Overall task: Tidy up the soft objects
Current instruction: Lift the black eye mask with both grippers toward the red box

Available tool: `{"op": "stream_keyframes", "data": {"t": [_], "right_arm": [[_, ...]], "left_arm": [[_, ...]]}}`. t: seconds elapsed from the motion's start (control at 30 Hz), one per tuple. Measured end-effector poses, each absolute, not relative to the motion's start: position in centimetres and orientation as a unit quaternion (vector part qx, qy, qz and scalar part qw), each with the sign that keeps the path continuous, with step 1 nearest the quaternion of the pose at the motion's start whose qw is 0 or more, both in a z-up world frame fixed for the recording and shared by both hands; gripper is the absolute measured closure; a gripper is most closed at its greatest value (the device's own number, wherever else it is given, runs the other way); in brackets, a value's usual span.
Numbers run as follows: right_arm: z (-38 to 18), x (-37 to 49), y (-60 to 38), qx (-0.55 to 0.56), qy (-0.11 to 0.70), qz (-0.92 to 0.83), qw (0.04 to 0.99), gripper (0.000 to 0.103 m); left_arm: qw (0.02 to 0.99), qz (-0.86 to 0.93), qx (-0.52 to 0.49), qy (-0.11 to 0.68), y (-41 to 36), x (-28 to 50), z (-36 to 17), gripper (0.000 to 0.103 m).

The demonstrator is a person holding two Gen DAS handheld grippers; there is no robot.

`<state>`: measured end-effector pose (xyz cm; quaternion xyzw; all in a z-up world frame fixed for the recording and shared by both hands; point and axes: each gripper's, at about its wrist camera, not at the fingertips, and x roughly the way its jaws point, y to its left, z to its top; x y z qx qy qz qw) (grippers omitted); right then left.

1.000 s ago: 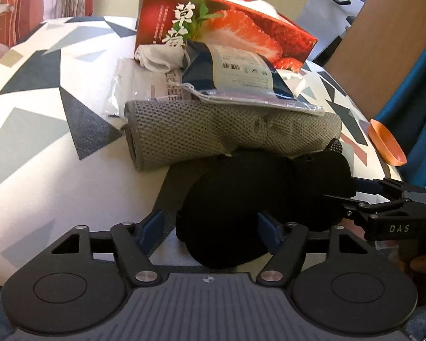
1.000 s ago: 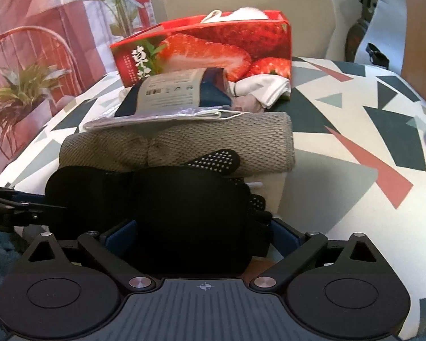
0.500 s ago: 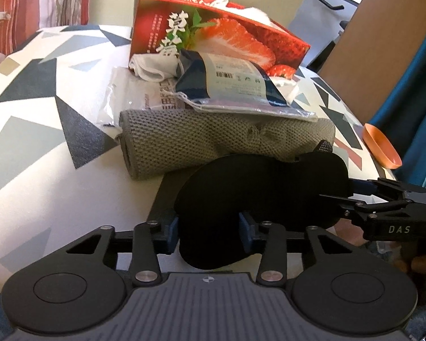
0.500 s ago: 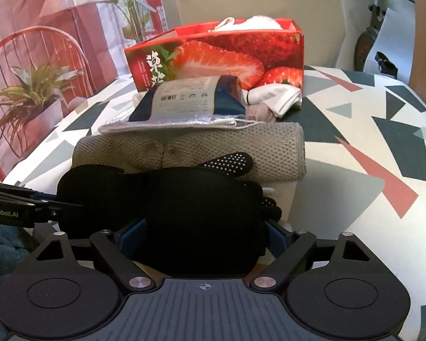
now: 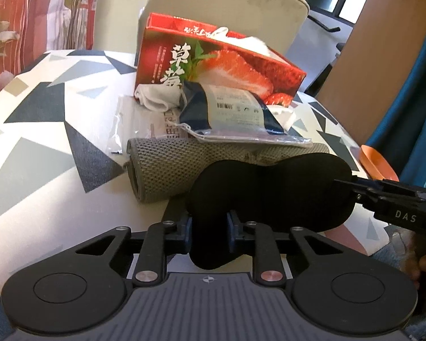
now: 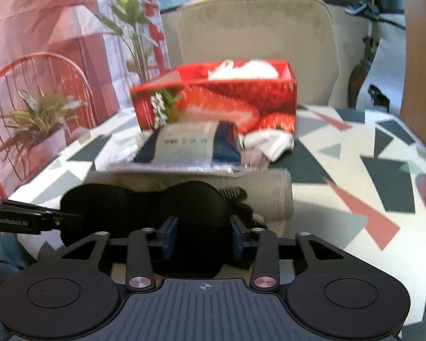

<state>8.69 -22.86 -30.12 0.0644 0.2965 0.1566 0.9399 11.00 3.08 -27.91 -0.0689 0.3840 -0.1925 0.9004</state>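
Note:
A black padded eye mask [image 5: 269, 187] hangs just above the patterned table [image 5: 42, 142], in front of a rolled grey towel [image 5: 167, 167]. My left gripper [image 5: 209, 227] is closing, and its blue pads pinch the mask's left lobe. From the right, my right gripper [image 5: 355, 191] bites the other lobe. In the right wrist view the right gripper [image 6: 204, 236] is closing with the eye mask [image 6: 144, 207] squeezed between its pads. The left gripper [image 6: 71, 216] holds the far end.
Behind the grey towel [image 6: 269, 193] lie a bagged navy item [image 5: 230, 110], white socks [image 5: 153, 99] and a strawberry tissue box [image 5: 213, 65]. A black dotted glove [image 6: 233, 192] rests by the towel. An orange dish [image 5: 375, 164] sits at the right edge, and a beige chair [image 6: 255, 28] stands behind.
Both grippers have closed from wide open onto the two ends of the mask. The mask has come up off the table, and both views have tilted upward.

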Motion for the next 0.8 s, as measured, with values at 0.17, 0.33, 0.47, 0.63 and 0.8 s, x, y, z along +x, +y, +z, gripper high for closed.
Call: {"op": "stream_keyframes", "data": {"t": [0.17, 0.33, 0.47, 0.63, 0.8], "right_arm": [[-29.5, 8.3, -22.5, 0.055, 0.280, 0.172, 0.943, 0.082], [-29.7, 8.4, -22.4, 0.058, 0.285, 0.172, 0.941, 0.084], [-29.7, 8.4, -22.5, 0.062, 0.283, 0.169, 0.942, 0.088], [-28.5, 9.0, -22.7, 0.068, 0.257, 0.177, 0.948, 0.090], [-26.8, 9.6, -23.0, 0.074, 0.228, 0.177, 0.955, 0.090]], "left_arm": [[0.904, -0.196, -0.072, 0.372, 3.2, 10.8, -27.6, 0.081], [0.905, -0.198, -0.072, 0.370, 3.4, 10.7, -27.6, 0.082], [0.917, -0.198, -0.070, 0.339, 3.6, 10.2, -26.6, 0.086], [0.937, -0.222, -0.041, 0.267, 2.8, 9.1, -23.8, 0.089], [0.943, -0.209, -0.059, 0.253, 3.2, 9.8, -23.0, 0.089]]}}
